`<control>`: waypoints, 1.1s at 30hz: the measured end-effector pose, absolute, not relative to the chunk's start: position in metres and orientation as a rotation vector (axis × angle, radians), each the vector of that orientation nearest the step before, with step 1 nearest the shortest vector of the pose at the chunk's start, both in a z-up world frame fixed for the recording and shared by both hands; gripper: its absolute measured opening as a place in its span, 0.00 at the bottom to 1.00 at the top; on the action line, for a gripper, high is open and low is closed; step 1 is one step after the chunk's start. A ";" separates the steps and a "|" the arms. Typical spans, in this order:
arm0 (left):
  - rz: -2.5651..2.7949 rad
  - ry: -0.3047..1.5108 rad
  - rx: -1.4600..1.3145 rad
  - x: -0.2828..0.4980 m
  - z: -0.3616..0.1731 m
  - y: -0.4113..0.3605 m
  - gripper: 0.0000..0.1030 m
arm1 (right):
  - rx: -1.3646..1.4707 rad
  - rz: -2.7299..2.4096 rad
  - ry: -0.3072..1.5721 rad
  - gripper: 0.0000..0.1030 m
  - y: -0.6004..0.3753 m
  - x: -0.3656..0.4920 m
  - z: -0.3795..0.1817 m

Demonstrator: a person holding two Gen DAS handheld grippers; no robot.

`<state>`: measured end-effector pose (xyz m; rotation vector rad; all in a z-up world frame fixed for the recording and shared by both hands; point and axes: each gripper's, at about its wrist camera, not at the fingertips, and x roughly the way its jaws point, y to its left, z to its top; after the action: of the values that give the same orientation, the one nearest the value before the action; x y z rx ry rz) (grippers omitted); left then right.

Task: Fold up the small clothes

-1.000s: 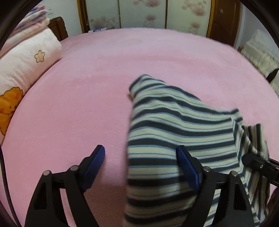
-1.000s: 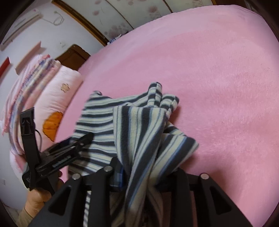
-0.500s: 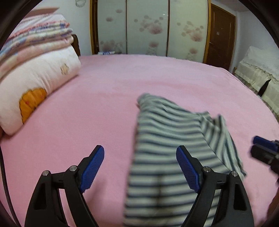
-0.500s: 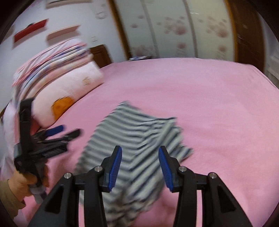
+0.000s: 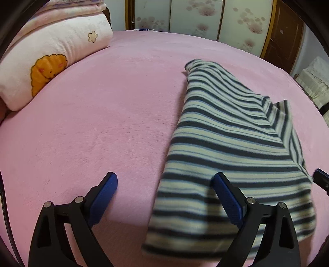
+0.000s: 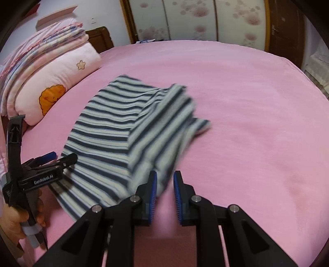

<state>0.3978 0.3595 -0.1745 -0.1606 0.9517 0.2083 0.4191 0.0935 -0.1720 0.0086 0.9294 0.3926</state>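
Now striped garment (image 5: 230,143) lay flat on pink bed cover (image 5: 102,123) — your left gripper (image 5: 166,193) spread wide, just opening further, holding nothing; right gripper (image 6: 165,182) just narrowing, small gap left, nothing gripped.

The bed (image 5: 102,123) is covered in plain pink. The garment (image 5: 226,133) on it is striped in dark navy, cream and thin pale blue. The pillow (image 5: 61,51) is pale pink with an orange cartoon figure and a small cream flower. Both hand-held grippers are black with blue pads (image 6: 153,191). The wardrobe doors (image 5: 195,16) are white with pink blossoms and wooden frames.
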 end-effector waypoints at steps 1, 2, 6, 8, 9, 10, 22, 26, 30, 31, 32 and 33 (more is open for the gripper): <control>0.208 0.951 -0.163 0.392 -0.166 0.355 0.91 | 0.020 0.395 0.925 0.15 0.087 0.413 -0.166; 0.206 0.949 -0.167 0.385 -0.159 0.353 0.91 | 0.031 0.394 0.918 0.15 0.082 0.406 -0.158; 0.178 0.922 -0.181 0.353 -0.117 0.334 0.91 | 0.104 0.403 0.892 0.15 0.056 0.366 -0.122; 0.153 0.904 -0.192 0.335 -0.093 0.321 0.91 | 0.115 0.405 0.876 0.16 0.046 0.343 -0.103; 0.134 0.894 -0.196 0.324 -0.079 0.312 0.91 | 0.112 0.402 0.872 0.17 0.044 0.338 -0.097; 0.116 0.884 -0.198 0.313 -0.065 0.302 0.91 | 0.104 0.399 0.865 0.17 0.042 0.328 -0.087; 0.027 0.816 -0.179 0.200 0.043 0.188 0.99 | 0.034 0.375 0.848 0.18 -0.011 0.210 -0.004; 0.002 0.789 -0.167 0.158 0.056 0.151 0.99 | 0.021 0.336 0.820 0.26 -0.040 0.171 0.010; -0.005 0.783 -0.153 0.124 0.063 0.123 0.99 | 0.025 0.288 0.787 0.34 -0.065 0.139 0.020; -0.007 0.783 -0.154 0.119 0.065 0.118 0.99 | 0.029 0.280 0.780 0.34 -0.071 0.129 0.023; -0.010 0.781 -0.160 0.110 0.067 0.113 0.99 | 0.032 0.275 0.777 0.34 -0.077 0.121 0.025; -0.011 0.776 -0.166 0.102 0.069 0.108 0.99 | 0.036 0.273 0.774 0.34 -0.081 0.115 0.027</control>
<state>0.1017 0.1077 0.0687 -0.1661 0.7762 -0.0112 0.1155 -0.0814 0.0265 0.0361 0.7735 0.2726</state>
